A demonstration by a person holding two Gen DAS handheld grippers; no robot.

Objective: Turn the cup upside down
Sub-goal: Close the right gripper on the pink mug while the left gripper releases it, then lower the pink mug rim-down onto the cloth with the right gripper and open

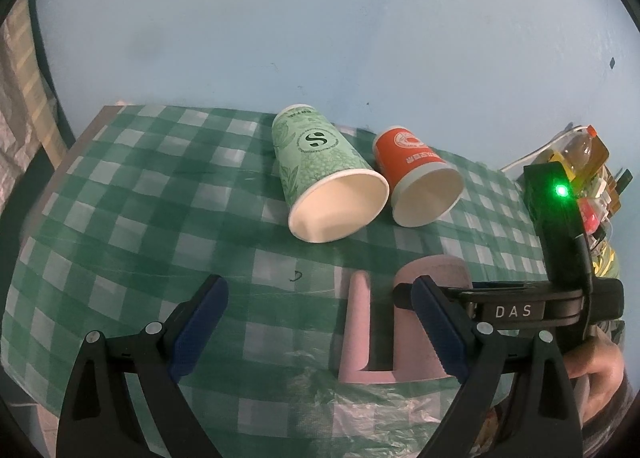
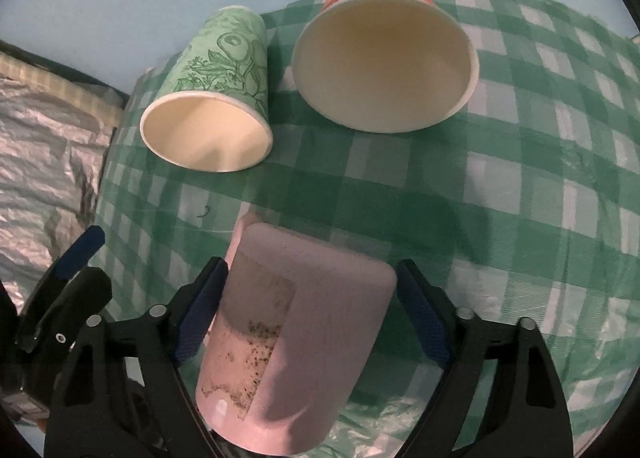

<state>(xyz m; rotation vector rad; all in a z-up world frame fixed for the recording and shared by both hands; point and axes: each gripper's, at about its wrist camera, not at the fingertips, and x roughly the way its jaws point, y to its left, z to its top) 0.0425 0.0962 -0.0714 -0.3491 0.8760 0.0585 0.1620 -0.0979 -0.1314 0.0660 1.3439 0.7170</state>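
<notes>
The pink mug (image 2: 296, 342) stood bottom-up directly between the right gripper's (image 2: 308, 314) wide fingers, untouched; the left gripper (image 1: 320, 322), also wide, hung beside it

The pink plastic mug (image 2: 296, 342) has its near end cut off by the right wrist view's lower edge. In the left wrist view, the right gripper's blue-padded finger (image 1: 438, 328) covers part of its body. Small bottles and packets (image 1: 580, 162) at far right are unreadable.

"DAS" on the right gripper (image 1: 436, 322); "S" on the green cup (image 1: 320, 162)
</notes>
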